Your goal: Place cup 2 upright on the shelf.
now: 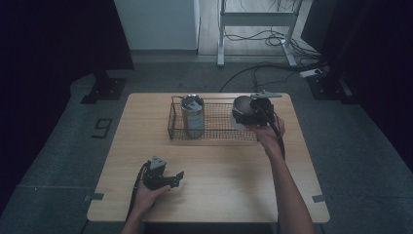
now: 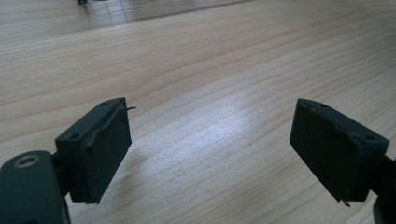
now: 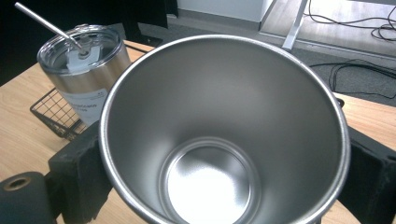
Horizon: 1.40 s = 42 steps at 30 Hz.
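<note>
An open, lidless steel cup (image 3: 224,121) is clamped between the black jaws of my right gripper (image 3: 226,179), one jaw on each side of its wall. From above, that cup (image 1: 242,108) hangs at the right end of a wire basket (image 1: 219,135), with the right gripper (image 1: 254,114) behind it. A second steel tumbler (image 1: 193,117) with a clear lid and a straw stands upright in the basket's left part, and it is also in the right gripper view (image 3: 86,70). My left gripper (image 1: 176,178) rests low over the near table, jaws apart (image 2: 212,114) with bare wood between them.
The wooden table (image 1: 219,195) has bare surface between the basket and its front edge. Beyond the table are a grey floor, a white desk frame (image 1: 255,29) and loose cables (image 1: 272,68).
</note>
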Motion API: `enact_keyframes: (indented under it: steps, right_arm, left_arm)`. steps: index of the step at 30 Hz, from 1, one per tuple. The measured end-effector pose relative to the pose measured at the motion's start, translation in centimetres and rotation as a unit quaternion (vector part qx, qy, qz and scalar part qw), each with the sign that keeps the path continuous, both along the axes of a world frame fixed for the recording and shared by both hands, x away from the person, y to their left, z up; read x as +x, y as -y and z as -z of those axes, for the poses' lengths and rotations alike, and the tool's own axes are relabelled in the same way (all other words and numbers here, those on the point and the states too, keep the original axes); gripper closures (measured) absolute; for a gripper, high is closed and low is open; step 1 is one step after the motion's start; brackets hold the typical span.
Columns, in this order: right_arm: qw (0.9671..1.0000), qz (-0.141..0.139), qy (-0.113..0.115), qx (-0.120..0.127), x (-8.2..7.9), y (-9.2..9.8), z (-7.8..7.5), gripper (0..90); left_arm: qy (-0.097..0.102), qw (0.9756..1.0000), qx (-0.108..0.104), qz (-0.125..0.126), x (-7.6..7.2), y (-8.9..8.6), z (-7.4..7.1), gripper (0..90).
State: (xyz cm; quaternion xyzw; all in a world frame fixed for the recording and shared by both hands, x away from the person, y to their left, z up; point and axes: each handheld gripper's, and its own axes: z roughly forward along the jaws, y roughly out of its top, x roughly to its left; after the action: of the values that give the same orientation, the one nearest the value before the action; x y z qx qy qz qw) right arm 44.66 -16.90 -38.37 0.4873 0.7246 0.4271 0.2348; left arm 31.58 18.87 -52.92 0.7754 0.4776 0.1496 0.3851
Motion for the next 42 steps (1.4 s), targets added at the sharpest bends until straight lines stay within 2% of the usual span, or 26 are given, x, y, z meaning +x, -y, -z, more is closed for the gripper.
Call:
enact_keyframes:
  steps: [9,14,20,42]
  right_arm:
    - [1.0,0.003,-0.007,-0.004,1.2,-0.2,0.1,6.9]
    - [0.9999,0.007,-0.011,-0.005,1.8,-0.3,0.2,6.9]
    - [0.9998,0.01,-0.015,-0.005,2.5,-0.3,0.3,6.9]
    - [0.9993,0.017,-0.027,-0.018,5.1,-0.4,0.7,6.9]
  left_arm:
    - [0.001,1.0,0.004,0.004,-0.1,0.1,0.0,12.8]
    - [0.0,1.0,-0.002,0.004,0.0,-0.1,-0.1,13.1]
    - [0.004,0.9999,0.004,0.011,-0.2,0.3,-0.3,13.1]
    - [-0.006,0.9999,0.004,0.015,-0.1,0.3,0.1,13.1]
